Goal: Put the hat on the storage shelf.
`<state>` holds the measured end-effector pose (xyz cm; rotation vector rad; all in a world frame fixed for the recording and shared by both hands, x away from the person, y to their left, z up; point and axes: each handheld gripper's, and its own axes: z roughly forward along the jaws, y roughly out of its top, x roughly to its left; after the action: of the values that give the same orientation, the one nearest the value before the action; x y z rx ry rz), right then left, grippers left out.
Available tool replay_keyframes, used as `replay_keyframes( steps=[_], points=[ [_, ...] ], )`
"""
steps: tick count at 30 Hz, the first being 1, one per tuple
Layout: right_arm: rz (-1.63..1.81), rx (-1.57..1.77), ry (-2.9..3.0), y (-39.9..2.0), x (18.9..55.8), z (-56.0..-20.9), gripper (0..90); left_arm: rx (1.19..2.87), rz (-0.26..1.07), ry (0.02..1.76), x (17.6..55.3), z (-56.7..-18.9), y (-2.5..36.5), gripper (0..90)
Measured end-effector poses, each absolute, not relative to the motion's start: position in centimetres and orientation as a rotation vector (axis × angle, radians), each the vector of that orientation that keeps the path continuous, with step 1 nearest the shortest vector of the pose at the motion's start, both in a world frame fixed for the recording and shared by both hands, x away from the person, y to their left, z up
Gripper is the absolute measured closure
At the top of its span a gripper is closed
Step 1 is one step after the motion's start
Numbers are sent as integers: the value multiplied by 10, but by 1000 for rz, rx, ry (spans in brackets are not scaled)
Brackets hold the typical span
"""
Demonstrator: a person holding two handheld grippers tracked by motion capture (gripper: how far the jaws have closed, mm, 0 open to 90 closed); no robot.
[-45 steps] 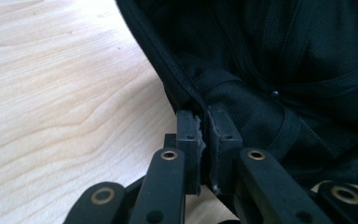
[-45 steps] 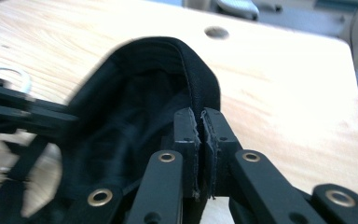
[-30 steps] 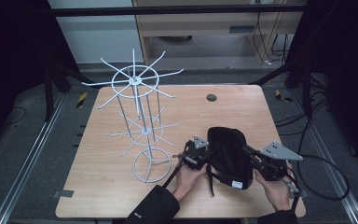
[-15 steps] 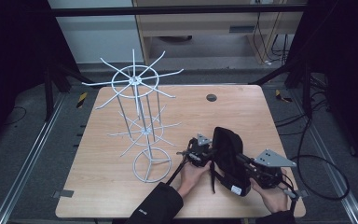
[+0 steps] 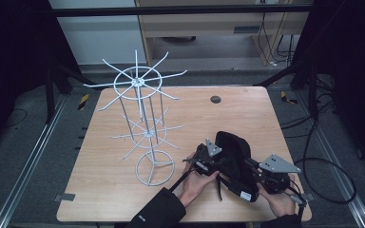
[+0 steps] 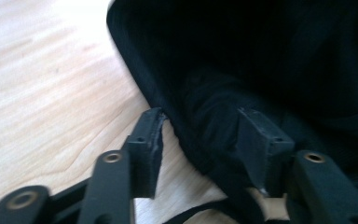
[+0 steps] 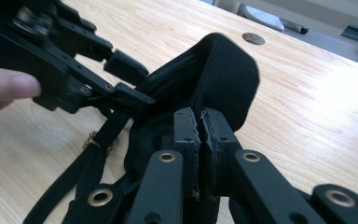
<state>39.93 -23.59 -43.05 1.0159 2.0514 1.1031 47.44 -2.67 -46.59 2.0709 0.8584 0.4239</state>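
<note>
A black fabric cap with a strap lies on the wooden table near its front right. In the left gripper view the cap's rim runs between the jaws of my left gripper. Those jaws have just been opening and stand apart, so the pads are off the cloth. The left gripper sits at the cap's left side. My right gripper is shut on a fold of the cap, and from above it is at the cap's lower right. The strap with a brass buckle trails toward the front edge.
A white wire rack with spoke arms on two tiers stands on the left half of the table, its ring base close to my left hand. A small dark disc lies near the far edge. Cables run on the floor at the right.
The left gripper's jaws have opened and let go of the cap's rim. The cap has swung from lying wide to standing narrower, and the right gripper has shifted slightly with it.
</note>
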Motion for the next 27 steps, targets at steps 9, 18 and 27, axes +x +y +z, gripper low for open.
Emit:
replay_keyframes(
  steps=[9,18,27],
  points=[
    [1083,1008,2042,-238,397,-432,853,1960,289,821,467,-444,-24,479],
    [1087,982,2060,-236,395,-434,851,1852,213,808,467,-436,-27,470],
    [1109,967,2081,-234,392,-437,850,1802,146,823,474,-429,-34,470]
  ],
)
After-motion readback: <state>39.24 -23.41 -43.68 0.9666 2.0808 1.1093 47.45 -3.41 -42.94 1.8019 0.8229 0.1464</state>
